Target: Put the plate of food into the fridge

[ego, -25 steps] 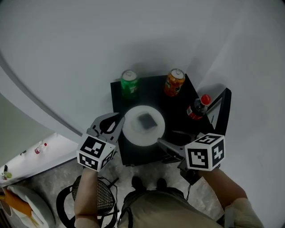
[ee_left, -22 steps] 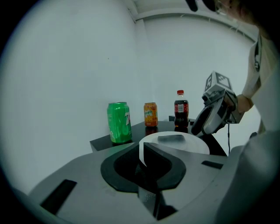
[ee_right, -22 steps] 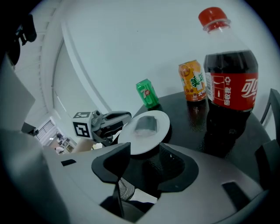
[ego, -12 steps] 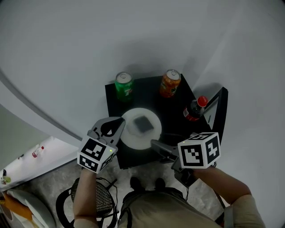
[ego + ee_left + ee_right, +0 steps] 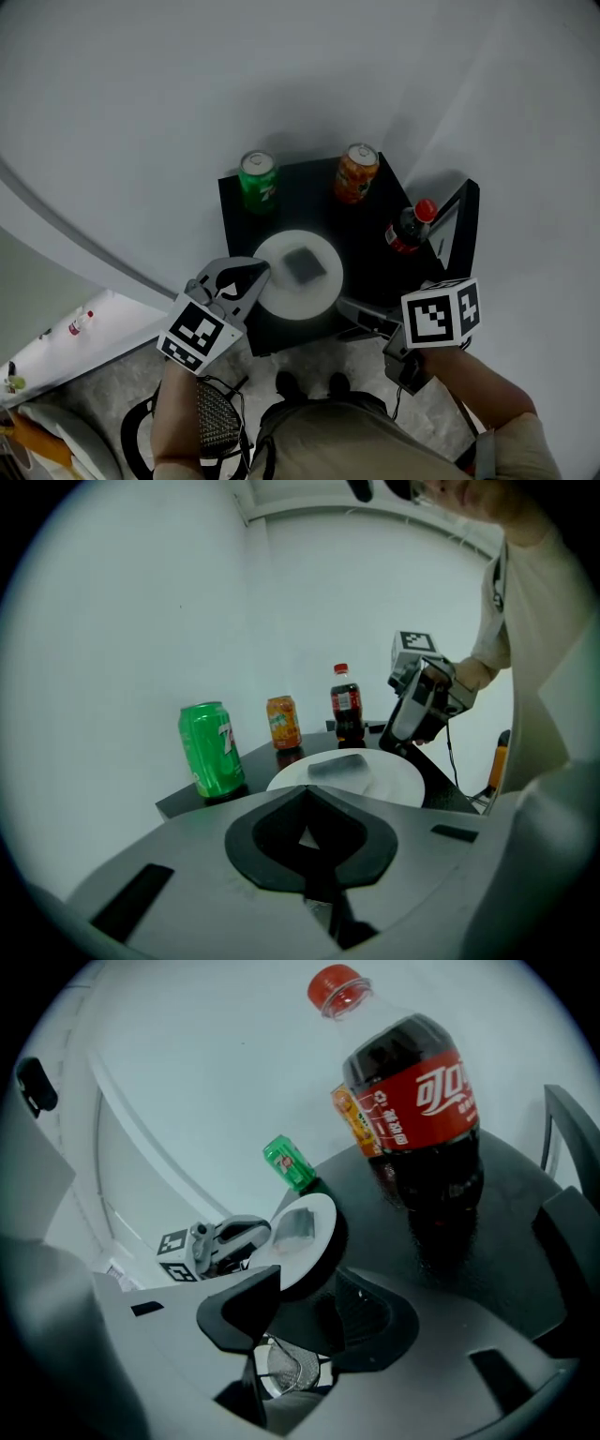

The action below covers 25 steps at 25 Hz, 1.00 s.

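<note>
A white plate (image 5: 314, 292) with a grey block of food (image 5: 303, 263) lies at the front of a small black table (image 5: 295, 202). My left gripper (image 5: 255, 274) is shut, its tips at the plate's left rim; in the left gripper view the closed left gripper (image 5: 305, 794) has the plate (image 5: 394, 782) just beyond it, and I see nothing between the jaws. My right gripper (image 5: 352, 307) stands open at the plate's front right edge. In the right gripper view the plate (image 5: 314, 1218) sits just ahead of the spread right gripper (image 5: 314, 1302).
A green can (image 5: 257, 181) and an orange can (image 5: 355, 172) stand at the table's back, a cola bottle (image 5: 410, 226) at its right edge. A dark frame (image 5: 459, 230) leans beside the table. A wire mesh bin (image 5: 214, 422) sits on the floor below.
Both grippers have rolled a little. The left gripper has shifted slightly toward me along the plate's left rim. The right gripper's marker cube has swung to the right. The plate stays put.
</note>
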{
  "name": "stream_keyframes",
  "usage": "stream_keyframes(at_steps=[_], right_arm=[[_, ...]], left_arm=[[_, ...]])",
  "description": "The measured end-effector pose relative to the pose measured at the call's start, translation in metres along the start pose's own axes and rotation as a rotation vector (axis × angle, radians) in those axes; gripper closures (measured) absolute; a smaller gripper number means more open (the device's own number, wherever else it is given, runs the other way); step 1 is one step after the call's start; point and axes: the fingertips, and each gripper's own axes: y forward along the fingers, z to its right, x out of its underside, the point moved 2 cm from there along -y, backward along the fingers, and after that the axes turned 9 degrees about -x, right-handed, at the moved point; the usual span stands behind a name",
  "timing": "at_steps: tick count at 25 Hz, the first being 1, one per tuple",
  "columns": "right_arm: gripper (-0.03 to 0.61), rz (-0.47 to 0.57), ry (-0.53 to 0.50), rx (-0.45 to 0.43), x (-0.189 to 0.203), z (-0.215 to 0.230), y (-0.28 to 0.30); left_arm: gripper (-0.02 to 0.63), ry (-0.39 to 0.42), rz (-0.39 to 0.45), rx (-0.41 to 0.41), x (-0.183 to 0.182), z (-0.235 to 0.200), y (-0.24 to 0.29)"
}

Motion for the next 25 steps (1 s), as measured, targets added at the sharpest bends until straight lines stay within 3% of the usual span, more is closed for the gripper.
stream_keyframes(at_steps=[7, 10, 14, 18, 19, 20, 25], right_arm=[[0.399, -0.074, -0.005, -0.021, -0.001, -0.013, 0.018], [0.4, -0.087, 0.018, -0.022, -0.002, -0.013, 0.023], [0.424, -0.094, 0.008, 0.008, -0.003, -0.012, 0.024], [0.515, -0.104, -0.012, 0.03, -0.002, -0.01, 0.024], [0.515, -0.105, -0.009, 0.028, -0.002, -0.011, 0.025], [0.517, -0.105, -0.005, 0.025, -0.002, -0.011, 0.025], [0.508, -0.094, 0.02, -0.011, -0.003, -0.014, 0.025]], left_arm=[[0.604, 0.052, 0.002, 0.082, -0.003, 0.009, -0.002], [0.603, 0.053, -0.001, 0.038, -0.003, -0.001, -0.001], [0.602, -0.048, 0.018, -0.039, -0.006, -0.029, 0.001], [0.597, -0.097, -0.021, -0.064, 0.002, -0.042, 0.011], [0.561, -0.116, -0.024, -0.068, 0.004, -0.045, 0.012], [0.523, -0.139, -0.024, -0.067, 0.006, -0.047, 0.012], [0.509, -0.217, -0.012, -0.001, 0.009, -0.046, 0.012]])
